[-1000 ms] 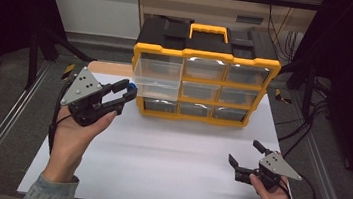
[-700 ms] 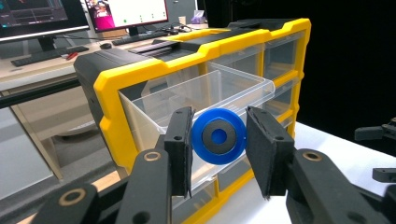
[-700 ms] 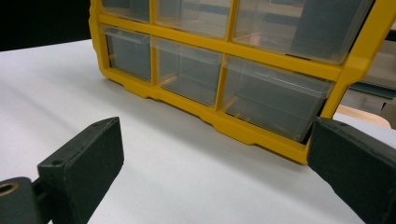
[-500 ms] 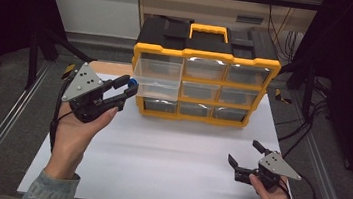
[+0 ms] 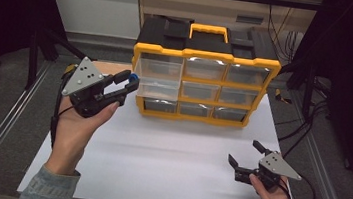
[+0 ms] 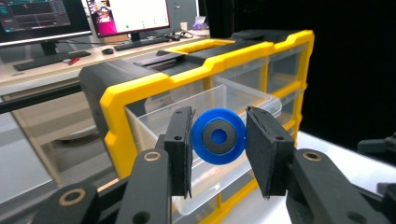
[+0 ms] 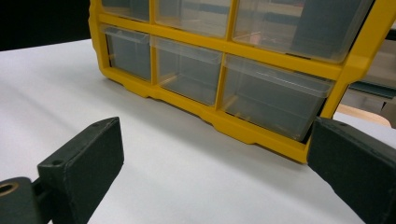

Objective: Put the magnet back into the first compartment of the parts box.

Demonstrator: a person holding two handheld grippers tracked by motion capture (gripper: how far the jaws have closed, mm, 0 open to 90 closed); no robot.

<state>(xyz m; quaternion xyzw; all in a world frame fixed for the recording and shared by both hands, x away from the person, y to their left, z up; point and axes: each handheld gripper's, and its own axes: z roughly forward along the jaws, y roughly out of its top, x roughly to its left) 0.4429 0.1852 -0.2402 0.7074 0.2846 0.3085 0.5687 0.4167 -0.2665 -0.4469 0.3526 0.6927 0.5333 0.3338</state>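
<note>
white surface (image 5: 166,169) carries a yellow organizer (image 5: 202,77). blue disc (image 6: 218,136) sits clamped between the left tongs (image 5: 127,83), held in the air just over the pulled-out top-left drawer (image 5: 159,80). right tongs (image 5: 245,155) rest near the surface's right front, jaws wide apart, nothing between them.

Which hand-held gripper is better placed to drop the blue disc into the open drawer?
Left. The left hand-held gripper already holds the blue disc between its jaws, right at the pulled-out clear drawer of the yellow organizer. The right hand-held gripper sits open and empty, low on the white table, well away.
</note>
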